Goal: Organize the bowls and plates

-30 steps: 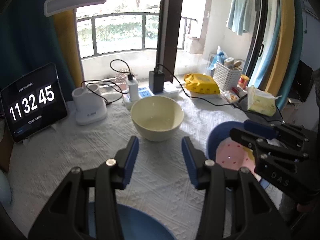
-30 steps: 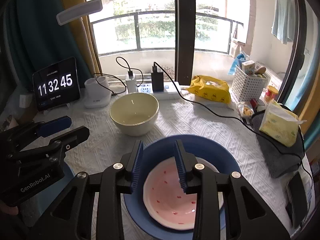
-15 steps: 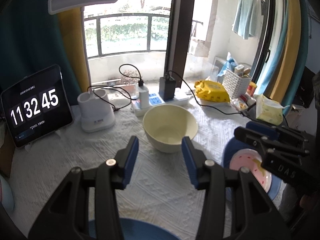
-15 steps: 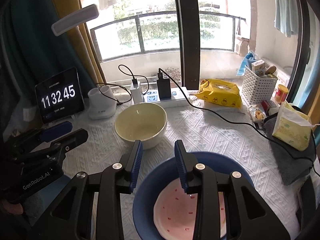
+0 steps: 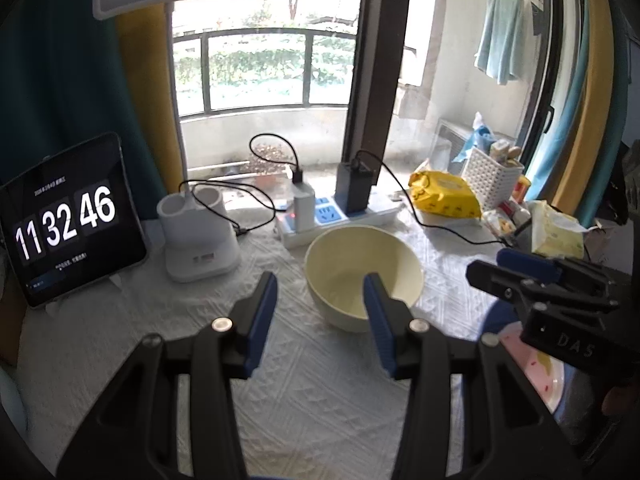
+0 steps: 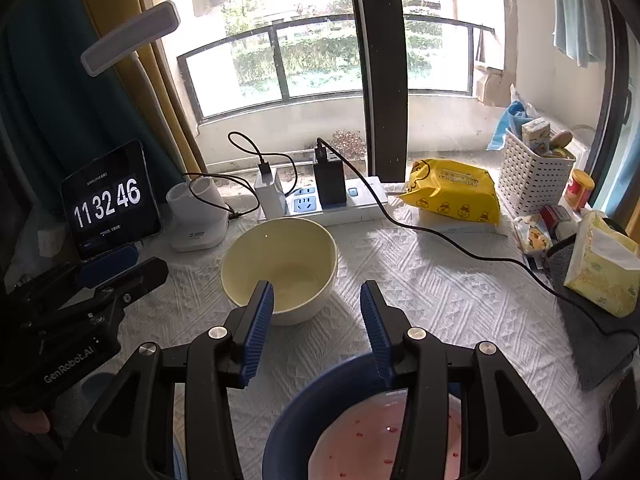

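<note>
A cream bowl (image 5: 362,276) stands upright on the white tablecloth; it also shows in the right wrist view (image 6: 280,264). My left gripper (image 5: 320,322) is open and empty, just short of the bowl. My right gripper (image 6: 316,330) is open and empty, above the cloth between the bowl and a blue plate (image 6: 308,412). A pink speckled plate (image 6: 360,440) lies in the blue plate. In the left wrist view the pink plate (image 5: 540,372) shows at the right, partly hidden by the right gripper's body.
A tablet clock (image 5: 60,220), a white lamp base (image 5: 198,236) and a power strip (image 5: 332,216) with cables line the back. A yellow wipes pack (image 6: 452,192), a white basket (image 6: 532,172) and a tissue pack (image 6: 604,264) stand at the right.
Both grippers have pulled back and risen. The right gripper's jaws have opened wider. The blue and pink plates now lie lower in the right wrist view.
</note>
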Motion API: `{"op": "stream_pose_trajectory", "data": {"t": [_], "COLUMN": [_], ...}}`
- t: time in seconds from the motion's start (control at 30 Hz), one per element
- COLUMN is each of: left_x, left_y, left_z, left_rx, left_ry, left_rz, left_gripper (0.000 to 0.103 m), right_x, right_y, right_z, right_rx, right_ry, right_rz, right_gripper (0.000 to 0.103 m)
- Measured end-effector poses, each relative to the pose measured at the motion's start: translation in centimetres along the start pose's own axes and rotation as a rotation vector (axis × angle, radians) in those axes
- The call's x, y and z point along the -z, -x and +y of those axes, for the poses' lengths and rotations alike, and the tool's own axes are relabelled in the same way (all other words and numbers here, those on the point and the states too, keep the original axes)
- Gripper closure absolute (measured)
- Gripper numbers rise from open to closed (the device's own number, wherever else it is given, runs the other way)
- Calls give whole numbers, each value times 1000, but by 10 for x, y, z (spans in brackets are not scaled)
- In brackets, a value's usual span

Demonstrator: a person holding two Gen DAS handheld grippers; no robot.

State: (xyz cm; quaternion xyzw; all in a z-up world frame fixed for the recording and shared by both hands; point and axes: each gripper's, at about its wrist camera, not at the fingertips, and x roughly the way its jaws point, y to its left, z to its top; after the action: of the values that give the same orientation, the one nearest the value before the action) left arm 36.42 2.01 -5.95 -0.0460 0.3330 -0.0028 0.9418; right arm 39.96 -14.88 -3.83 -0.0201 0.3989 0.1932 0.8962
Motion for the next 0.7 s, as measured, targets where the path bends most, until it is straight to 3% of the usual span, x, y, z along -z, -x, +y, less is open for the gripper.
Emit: {"op": "stream_pose_trajectory", "data": {"t": [0.33, 0.7], "left_x": [-2, -3], "left_y": [-28, -62], "left_z": [7, 10], "left_rx": [-26, -2], "left_ry": [36, 67], "left_rz": [32, 99], "left_gripper": [57, 57], "right_x": [-15, -21], "right_y": [-24, -63], "right_z": [-2, -14], "right_rx": [4, -11], "right_ry": [-12, -79], "right_rz": [13, 91], "right_gripper": [55, 55]}}
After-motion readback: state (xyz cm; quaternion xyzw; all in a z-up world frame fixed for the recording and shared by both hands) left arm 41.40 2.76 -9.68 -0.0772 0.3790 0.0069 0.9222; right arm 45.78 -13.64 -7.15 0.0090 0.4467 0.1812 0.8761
